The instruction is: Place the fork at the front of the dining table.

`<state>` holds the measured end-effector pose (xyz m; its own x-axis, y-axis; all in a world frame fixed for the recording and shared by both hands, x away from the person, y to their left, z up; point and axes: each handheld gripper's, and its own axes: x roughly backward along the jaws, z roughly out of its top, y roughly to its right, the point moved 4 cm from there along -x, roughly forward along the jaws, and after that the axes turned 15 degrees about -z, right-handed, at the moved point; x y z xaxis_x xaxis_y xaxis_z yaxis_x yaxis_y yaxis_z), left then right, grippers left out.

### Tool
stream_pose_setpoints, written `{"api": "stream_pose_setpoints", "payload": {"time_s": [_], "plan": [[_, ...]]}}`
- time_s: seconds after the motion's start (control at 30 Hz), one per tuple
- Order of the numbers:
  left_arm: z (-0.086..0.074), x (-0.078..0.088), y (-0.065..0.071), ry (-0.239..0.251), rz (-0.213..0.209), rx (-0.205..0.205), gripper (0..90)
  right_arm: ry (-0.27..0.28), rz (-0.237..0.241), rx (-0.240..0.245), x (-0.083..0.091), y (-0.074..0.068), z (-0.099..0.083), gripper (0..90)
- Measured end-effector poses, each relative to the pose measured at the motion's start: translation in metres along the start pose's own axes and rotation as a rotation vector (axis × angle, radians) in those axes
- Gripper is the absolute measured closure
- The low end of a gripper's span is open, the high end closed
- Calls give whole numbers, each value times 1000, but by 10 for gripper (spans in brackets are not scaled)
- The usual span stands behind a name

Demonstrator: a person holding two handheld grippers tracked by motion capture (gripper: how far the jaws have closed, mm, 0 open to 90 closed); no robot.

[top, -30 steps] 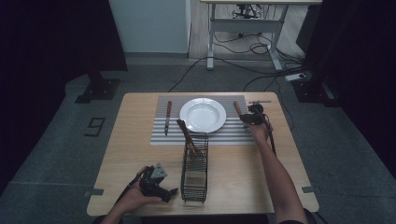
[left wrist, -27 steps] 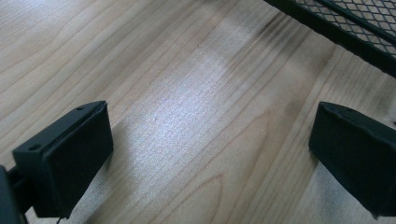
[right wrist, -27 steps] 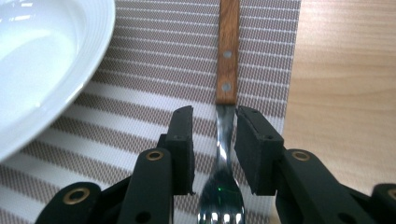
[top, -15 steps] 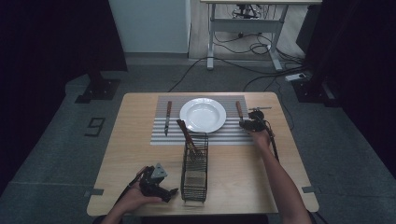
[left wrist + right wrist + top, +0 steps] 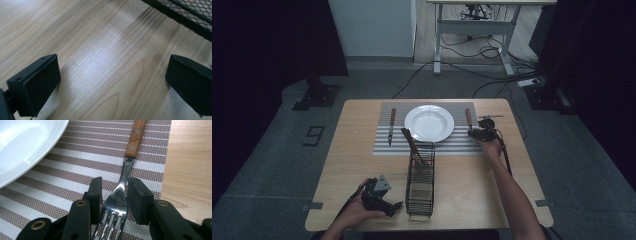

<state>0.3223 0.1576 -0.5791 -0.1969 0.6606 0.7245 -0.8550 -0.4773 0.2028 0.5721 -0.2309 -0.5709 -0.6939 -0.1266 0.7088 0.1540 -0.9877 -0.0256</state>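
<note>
Right gripper view | jaws slightly parted, just opening | astride fork (image 5: 117, 200)

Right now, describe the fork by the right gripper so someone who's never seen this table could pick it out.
Find the white plate on the striped placemat. The fork lies just right of it, near the mat's right edge, between the right gripper's jaws. Its steel tines set it apart from the knife left of the plate.
</note>
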Motion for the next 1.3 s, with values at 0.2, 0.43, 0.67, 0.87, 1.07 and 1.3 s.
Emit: {"api": "stream_pose_setpoints", "payload": {"time_s": [0.2, 0.43, 0.67, 0.87, 1.07, 1.3], "plan": [[0, 0, 0, 0, 0, 0, 0, 18, 17, -24, 2, 1, 0, 633], [0, 0, 0, 0, 0, 0, 0, 82, 36, -57, 23, 2, 9, 559], [0, 0, 0, 0, 1, 1, 0, 121, 85, -16, 51, -5, 10, 466], [0, 0, 1, 1, 0, 0, 0, 169, 101, 30, 76, -15, -1, 435], [0, 0, 1, 1, 0, 0, 0, 180, 152, 68, 97, -27, -12, 402], [0, 0, 1, 1, 0, 1, 0, 203, 202, 92, 120, -36, -24, 400]]}}
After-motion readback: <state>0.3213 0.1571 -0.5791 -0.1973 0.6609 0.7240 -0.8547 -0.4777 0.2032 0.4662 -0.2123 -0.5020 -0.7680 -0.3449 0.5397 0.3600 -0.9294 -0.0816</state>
